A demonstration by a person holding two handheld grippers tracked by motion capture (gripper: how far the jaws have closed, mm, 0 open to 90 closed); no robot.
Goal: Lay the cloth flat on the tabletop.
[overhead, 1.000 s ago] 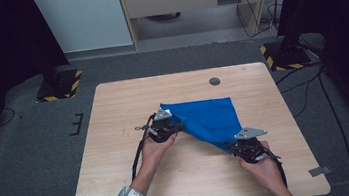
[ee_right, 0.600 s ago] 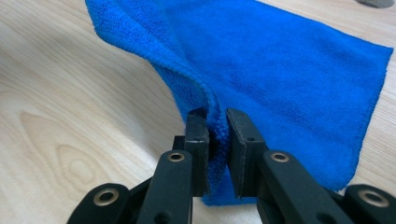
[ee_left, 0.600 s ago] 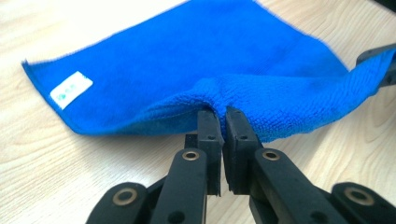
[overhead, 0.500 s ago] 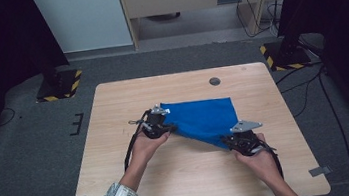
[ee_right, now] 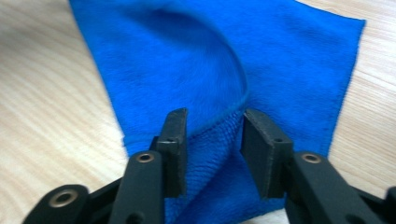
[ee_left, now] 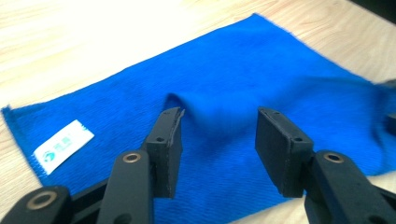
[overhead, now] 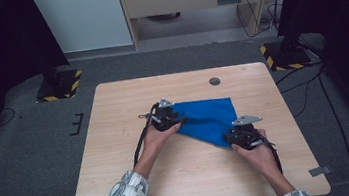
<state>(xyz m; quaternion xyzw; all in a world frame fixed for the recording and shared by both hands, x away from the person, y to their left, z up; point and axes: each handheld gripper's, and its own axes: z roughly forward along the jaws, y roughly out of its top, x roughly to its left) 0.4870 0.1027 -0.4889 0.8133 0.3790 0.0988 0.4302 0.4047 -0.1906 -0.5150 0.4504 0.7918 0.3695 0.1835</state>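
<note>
- The left gripper (ee_left: 217, 149) is hovering with its 2 black jaws standing wide apart, gripping nothing; a raised ripple of the blue cloth (ee_left: 233, 93) is sitting between and just beyond the pads.
- The right gripper (ee_right: 212, 149) is holding its 2 jaws partly apart, 1 on each side of a turned-over edge of the blue cloth (ee_right: 210, 60); whether the pads are pressing the fabric cannot be told.
- In the high view, the left gripper (overhead: 171, 118) is sitting at the cloth's left end and the right gripper (overhead: 240, 136) at its near right corner, each held by a hand coming in from the bottom.
- The blue cloth (overhead: 210, 116) is lying on the wooden table (overhead: 116, 135), roughly at its middle, a little to the right.
- The cloth is lying as a triangle-like shape: its long edge is running left to right along the far side, and it is narrowing to a point toward the person, at the right gripper.
- A small white label (ee_left: 63, 147) is lying flat near 1 corner of the cloth.
- A small dark round disc (overhead: 215, 81) is sitting in the table beyond the cloth, well apart from it.
</note>
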